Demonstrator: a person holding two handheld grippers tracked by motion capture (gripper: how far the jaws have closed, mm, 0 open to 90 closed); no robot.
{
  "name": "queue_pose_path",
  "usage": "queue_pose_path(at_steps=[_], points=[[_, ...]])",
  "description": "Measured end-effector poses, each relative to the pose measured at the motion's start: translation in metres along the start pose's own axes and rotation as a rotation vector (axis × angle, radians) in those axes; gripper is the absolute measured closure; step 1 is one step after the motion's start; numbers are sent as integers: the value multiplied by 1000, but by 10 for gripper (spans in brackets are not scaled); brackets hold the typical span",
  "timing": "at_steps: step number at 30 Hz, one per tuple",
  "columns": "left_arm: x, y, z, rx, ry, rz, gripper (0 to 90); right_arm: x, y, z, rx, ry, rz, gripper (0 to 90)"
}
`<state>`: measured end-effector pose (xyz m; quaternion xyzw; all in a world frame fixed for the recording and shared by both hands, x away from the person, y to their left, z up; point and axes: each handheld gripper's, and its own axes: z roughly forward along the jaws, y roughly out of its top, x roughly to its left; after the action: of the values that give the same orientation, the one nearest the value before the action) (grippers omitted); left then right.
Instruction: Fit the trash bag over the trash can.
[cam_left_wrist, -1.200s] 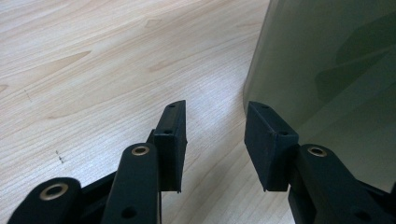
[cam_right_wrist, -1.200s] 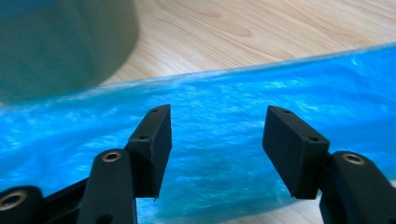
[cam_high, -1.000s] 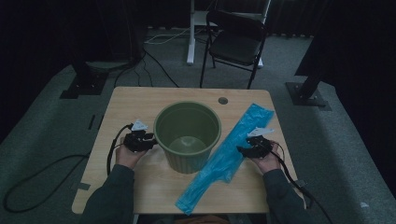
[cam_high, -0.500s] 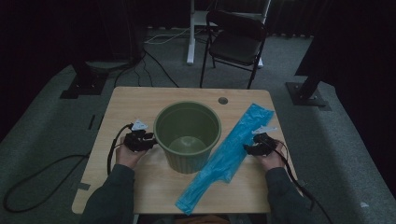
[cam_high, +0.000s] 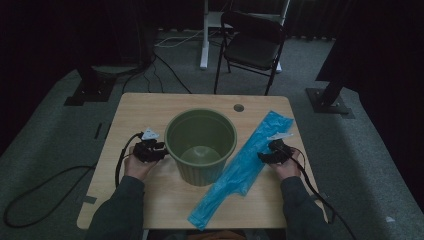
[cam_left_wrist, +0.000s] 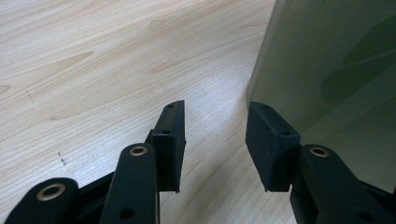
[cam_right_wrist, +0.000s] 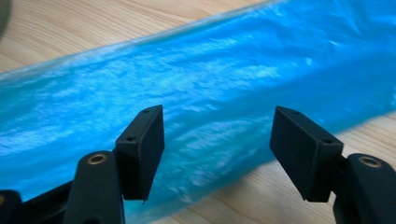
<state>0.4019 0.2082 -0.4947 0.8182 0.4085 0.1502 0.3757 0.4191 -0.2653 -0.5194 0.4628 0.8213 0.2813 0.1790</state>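
A green bucket (cam_high: 201, 145) stands upright in the middle of the wooden table (cam_high: 150, 112). A long blue plastic bag (cam_high: 245, 165) lies flat and diagonal to its right. My left gripper (cam_high: 159, 150) rests on the table, up against the bucket's left wall. In the left gripper view its jaws (cam_left_wrist: 215, 116) are open with nothing between them, and the right fingertip (cam_left_wrist: 271, 140) sits next to the bucket wall (cam_left_wrist: 336, 70). My right gripper (cam_high: 264, 156) is at the bag's right edge. Its jaws (cam_right_wrist: 217, 126) have just been opening and stand wide over the blue bag (cam_right_wrist: 224, 74), pads not pressing it.
A round cable hole (cam_high: 238, 107) is in the table's far edge. A black folding chair (cam_high: 252, 47) stands beyond the table. Cables (cam_high: 30, 195) trail from both grippers over the table edges to the floor.
The right hand has edged slightly to the right, away from the bag's middle. The left hand, bucket and bag have stayed put.
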Motion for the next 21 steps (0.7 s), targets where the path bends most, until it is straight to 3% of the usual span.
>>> queue_pose_path(at_steps=[5, 10, 21], points=[[1, 0, 0, -2, -1, -1, 576, 8, -3, 8, 52, -11, -43, 349], [0, 0, -1, -4, -3, 0, 575, 7, -5, 6, 59, -23, -54, 349], [-1, 1, 1, 2, -4, 3, 574, -20, -16, -3, 79, -35, -1, 362]])
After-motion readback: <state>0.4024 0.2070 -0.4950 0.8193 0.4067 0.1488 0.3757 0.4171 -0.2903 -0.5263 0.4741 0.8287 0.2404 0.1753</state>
